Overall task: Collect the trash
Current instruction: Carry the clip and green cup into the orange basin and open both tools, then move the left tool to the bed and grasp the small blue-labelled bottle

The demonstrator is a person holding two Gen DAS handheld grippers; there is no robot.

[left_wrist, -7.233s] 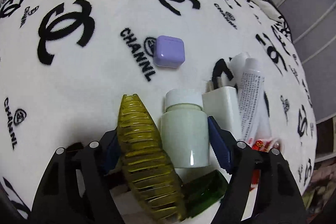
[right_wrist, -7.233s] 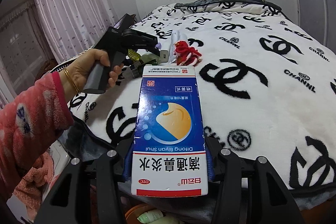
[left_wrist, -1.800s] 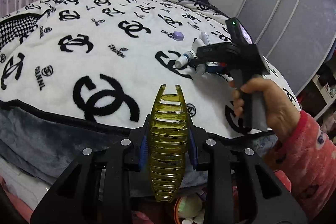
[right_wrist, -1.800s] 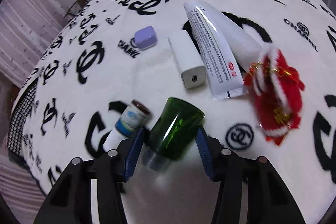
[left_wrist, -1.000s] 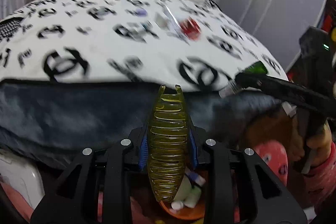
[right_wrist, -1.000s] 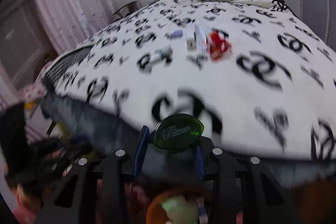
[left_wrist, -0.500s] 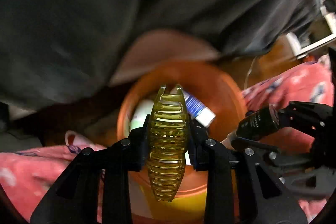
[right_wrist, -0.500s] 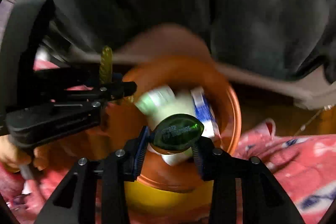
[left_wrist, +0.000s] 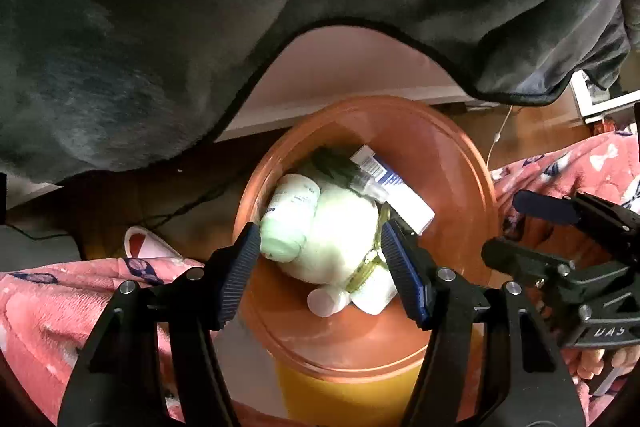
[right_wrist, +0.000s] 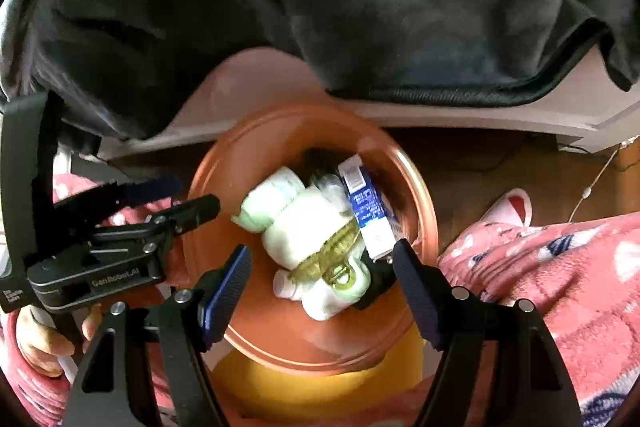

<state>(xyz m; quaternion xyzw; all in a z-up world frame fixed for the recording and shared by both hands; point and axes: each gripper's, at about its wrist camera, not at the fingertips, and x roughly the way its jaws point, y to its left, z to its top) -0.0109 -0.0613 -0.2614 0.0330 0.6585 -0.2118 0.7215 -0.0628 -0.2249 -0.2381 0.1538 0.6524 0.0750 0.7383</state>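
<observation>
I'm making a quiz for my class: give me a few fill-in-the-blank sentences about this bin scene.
1. The trash lies in a round bin coloured ____.
2. The yellow hair clip rests on a pale ____ bottle.
3. Above the bin hangs a dark ____.
4. Neither the left gripper nor the right gripper holds ____.

Missing words: orange; green; blanket; anything

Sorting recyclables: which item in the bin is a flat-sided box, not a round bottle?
The blue-and-white carton, against the orange bin's far-right wall; the pale green bottles beside it are round.
</observation>
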